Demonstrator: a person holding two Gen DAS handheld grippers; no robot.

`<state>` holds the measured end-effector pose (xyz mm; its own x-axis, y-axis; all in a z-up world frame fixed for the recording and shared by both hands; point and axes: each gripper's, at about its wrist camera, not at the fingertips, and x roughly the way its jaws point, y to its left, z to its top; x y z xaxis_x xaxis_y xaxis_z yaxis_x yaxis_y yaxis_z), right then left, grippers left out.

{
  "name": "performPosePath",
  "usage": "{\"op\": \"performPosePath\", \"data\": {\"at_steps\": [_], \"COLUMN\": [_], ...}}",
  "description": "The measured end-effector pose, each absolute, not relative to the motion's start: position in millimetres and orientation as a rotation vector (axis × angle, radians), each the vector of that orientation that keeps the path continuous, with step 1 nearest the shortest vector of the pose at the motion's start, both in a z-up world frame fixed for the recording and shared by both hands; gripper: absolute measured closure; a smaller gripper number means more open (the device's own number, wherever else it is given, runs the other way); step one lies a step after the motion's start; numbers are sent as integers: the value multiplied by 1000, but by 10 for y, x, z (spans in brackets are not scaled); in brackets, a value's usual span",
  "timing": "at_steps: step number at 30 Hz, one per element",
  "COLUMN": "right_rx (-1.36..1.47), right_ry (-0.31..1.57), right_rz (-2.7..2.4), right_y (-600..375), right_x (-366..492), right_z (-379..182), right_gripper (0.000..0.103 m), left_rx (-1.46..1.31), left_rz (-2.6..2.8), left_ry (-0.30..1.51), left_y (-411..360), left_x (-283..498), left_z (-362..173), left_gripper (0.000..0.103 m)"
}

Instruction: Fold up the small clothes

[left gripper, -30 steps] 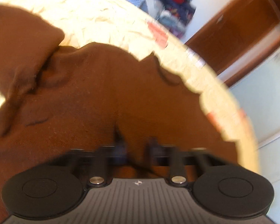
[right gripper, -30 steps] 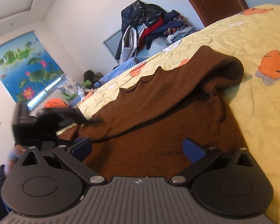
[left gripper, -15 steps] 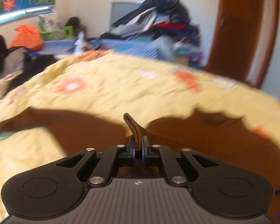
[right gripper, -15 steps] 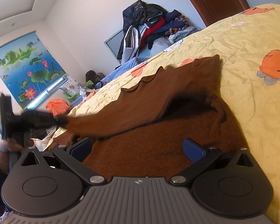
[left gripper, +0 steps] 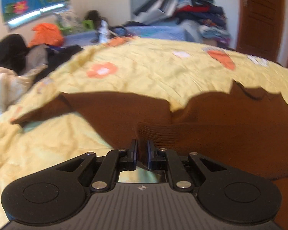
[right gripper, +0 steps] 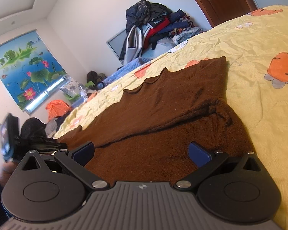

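- Two grippers: left gripper pinches brown sweater cuff, right gripper spread wide, empty, over the body.
- Sweater lies flat on yellow bedspread.
- Advice: keep sleeve taut, lay it straight across the body before releasing.

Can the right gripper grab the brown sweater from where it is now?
Probably yes. The right gripper has its jaws wide open right over the brown sweater, and nothing lies between them. The left gripper already pinches the sweater off to one side, out of the way.
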<state>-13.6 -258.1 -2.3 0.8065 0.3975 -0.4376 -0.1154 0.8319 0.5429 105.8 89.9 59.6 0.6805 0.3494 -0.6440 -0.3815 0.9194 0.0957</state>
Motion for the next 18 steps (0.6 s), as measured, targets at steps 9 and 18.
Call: {"op": "performPosePath", "data": {"at_steps": [9,18], "right_rx": [258,9], "right_ry": [605,709], "right_rz": [211,65], "right_y": [-2501,-2696], "right_x": [949,1310], "right_z": [464,-79], "right_gripper": [0,0], "left_rx": [-102,-7], "left_rz": [121,22], "left_ry": [621,699], "left_y": [360,528], "left_x": [1185,1277], "left_z": [473,-50], "left_gripper": [12,10]}}
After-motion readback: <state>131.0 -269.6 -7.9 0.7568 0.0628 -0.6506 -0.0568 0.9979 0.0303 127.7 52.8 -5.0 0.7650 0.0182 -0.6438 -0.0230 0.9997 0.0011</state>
